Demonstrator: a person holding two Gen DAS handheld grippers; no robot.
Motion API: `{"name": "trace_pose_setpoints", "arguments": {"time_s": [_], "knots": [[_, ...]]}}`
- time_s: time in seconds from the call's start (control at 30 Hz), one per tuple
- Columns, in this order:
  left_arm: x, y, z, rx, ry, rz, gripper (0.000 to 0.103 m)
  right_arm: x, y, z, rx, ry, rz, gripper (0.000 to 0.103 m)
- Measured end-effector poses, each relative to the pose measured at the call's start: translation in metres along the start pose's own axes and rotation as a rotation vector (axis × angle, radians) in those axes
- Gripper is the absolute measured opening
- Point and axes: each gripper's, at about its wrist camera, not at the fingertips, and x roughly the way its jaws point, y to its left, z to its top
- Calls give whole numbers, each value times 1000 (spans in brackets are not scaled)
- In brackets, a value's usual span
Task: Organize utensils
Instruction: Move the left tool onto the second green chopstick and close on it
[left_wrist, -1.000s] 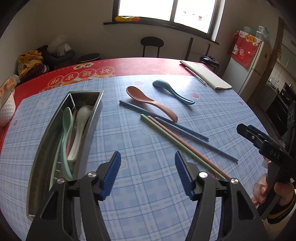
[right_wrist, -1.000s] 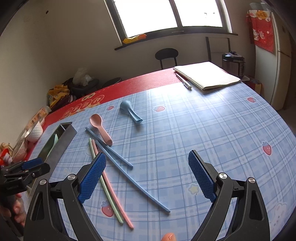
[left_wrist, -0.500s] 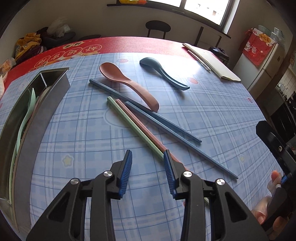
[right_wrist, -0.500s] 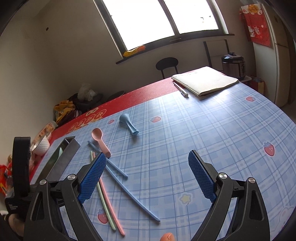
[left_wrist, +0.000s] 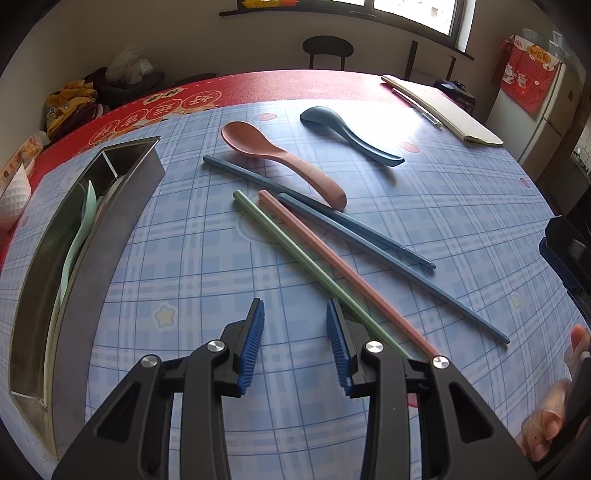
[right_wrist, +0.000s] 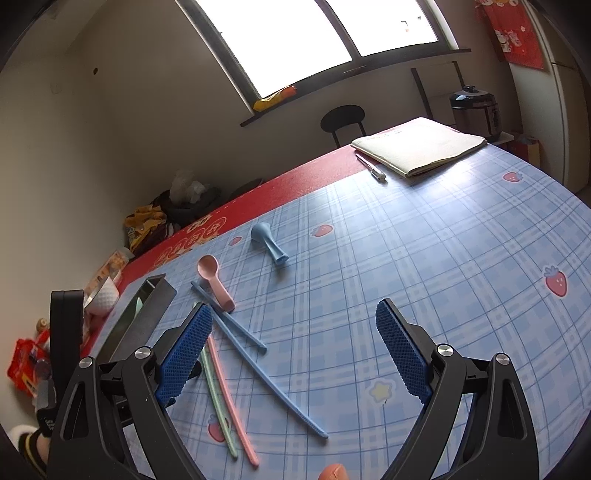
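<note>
A steel utensil tray (left_wrist: 110, 236) lies at the left and holds a pale green spoon (left_wrist: 79, 229) and other pale utensils. On the blue checked cloth lie a green chopstick (left_wrist: 295, 258), a pink chopstick (left_wrist: 332, 262), two blue chopsticks (left_wrist: 369, 236), a pink spoon (left_wrist: 280, 158) and a dark blue spoon (left_wrist: 347, 133). My left gripper (left_wrist: 295, 347) is open and empty, its right finger just over the green chopstick's near end. My right gripper (right_wrist: 295, 350) is wide open and empty above the table; the chopsticks (right_wrist: 221, 387) lie at its lower left.
A cream notebook (left_wrist: 447, 110) with a pen lies at the far right of the table. A white bowl (left_wrist: 13, 195) stands off the tray's left. Chairs and a fridge stand beyond the table's far edge.
My left gripper has moved right from beside the tray to the chopsticks' near ends and its jaws have narrowed. My right gripper has lifted and tilted, still wide open.
</note>
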Motion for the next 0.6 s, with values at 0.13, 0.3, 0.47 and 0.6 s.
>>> {"name": "trace_pose_setpoints", "arguments": {"time_s": [0.13, 0.3, 0.47, 0.6], "knots": [[-10, 1, 6, -28, -36, -26, 34, 0, -1, 0, 5, 0, 7, 87], [-3, -17, 10, -7, -40, -1, 38, 0, -4, 0, 20, 1, 13, 87], [7, -23, 6, -11, -31, 39, 47, 1, -7, 0, 37, 7, 22, 87], [5, -23, 1, 7, -35, 89, 49, 1, -9, 0, 50, 6, 28, 87]]}}
